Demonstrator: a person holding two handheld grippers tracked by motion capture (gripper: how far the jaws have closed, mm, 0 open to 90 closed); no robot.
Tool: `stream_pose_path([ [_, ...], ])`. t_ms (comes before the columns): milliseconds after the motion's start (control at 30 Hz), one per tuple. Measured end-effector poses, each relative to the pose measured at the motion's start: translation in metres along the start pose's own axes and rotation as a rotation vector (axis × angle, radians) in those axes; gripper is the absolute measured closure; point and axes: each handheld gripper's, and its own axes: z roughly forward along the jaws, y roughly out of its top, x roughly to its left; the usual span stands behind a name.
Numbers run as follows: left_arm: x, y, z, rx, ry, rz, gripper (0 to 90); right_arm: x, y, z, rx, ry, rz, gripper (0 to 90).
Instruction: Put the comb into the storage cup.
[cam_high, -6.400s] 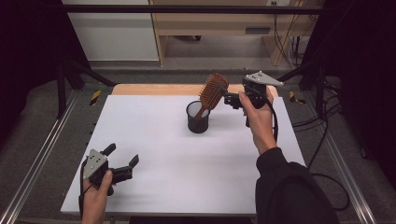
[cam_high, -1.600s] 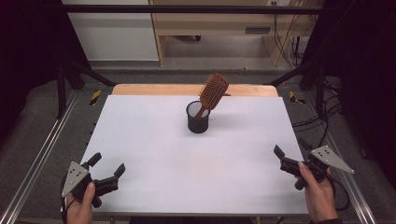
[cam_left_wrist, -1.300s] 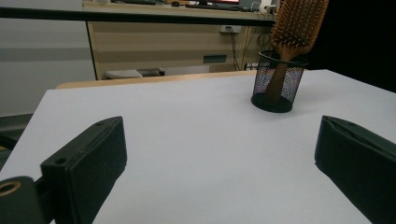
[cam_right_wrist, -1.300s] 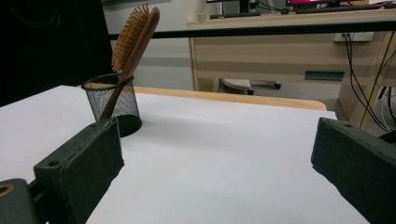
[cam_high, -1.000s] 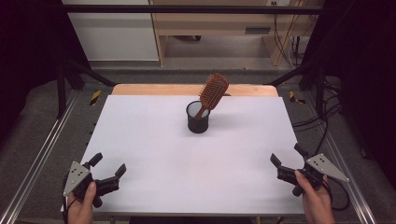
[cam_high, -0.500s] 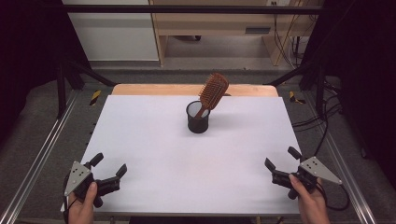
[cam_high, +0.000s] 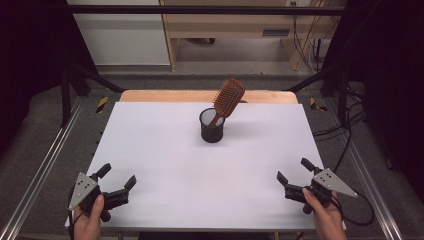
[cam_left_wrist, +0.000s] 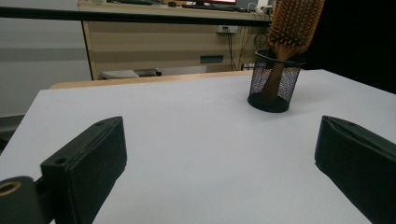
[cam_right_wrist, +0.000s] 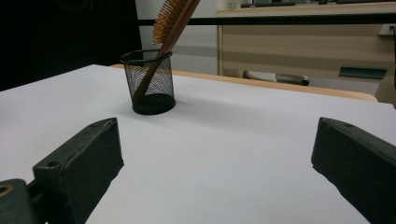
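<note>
High view: the brush stands handle-down in the mesh cup mid-desk, so the placing looks done. The left gripper and right gripper rest at the near corners, wide open, empty. Gripper views: white desk, wooden bench behind.

Hairbrush in cup (mid-table, toward back).

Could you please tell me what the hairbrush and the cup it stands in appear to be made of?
The hairbrush looks like wood: warm brown handle and paddle with a matte sheen, and bristles in the same tone. The cup appears to be black wire mesh, probably metal, since the brush handle shows through its fine grid wall.
</note>
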Motion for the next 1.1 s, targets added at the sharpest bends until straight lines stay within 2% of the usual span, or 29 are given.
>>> stream_pose_path([
  [767,0.0,-0.001,0.002,0.003,-0.01,-0.009,2.1,0.016,-0.005,0.015,0.014,0.055,-0.023,2.4],
  [1100,-0.001,-0.001,0.002,-0.006,-0.013,0.0,2.1,0.02,-0.006,0.02,0.001,0.07,-0.038,2.3],
])
